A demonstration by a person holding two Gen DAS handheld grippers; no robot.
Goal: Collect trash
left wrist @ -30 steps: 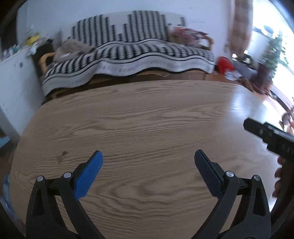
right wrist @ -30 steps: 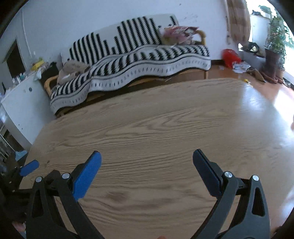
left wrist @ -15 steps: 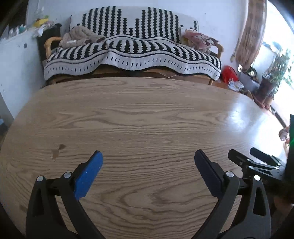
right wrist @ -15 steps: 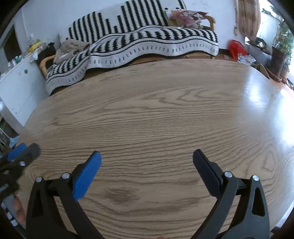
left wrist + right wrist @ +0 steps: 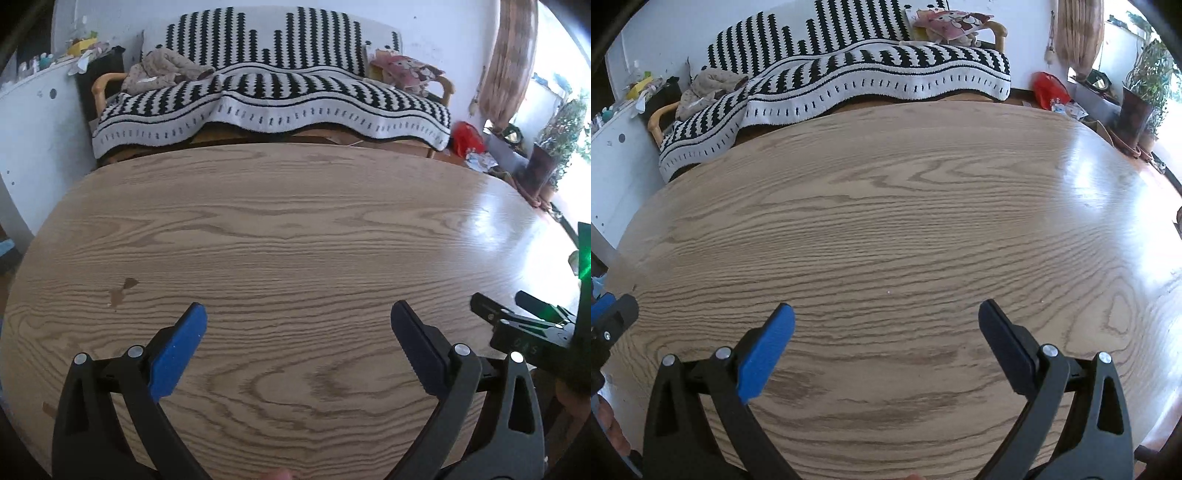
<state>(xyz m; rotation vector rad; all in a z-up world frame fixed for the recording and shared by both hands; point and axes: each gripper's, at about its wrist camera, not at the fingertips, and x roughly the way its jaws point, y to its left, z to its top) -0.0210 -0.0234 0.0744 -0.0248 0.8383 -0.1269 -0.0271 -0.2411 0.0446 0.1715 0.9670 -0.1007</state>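
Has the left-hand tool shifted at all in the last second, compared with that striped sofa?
Yes. The left gripper swung rightward: the black-and-white striped sofa now sits centred. Jaws open.

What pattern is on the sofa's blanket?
Black-and-white stripes on the blanket, clearest in the left wrist view.

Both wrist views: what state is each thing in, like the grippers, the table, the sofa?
left gripper: open, holding nothing, above the table.
right gripper: open, holding nothing, above the table.
wooden table: bare wood with a small dark stain on the left.
sofa: draped with a striped blanket, with crumpled clothes at one end.
red bag: lying on the floor beside the sofa.
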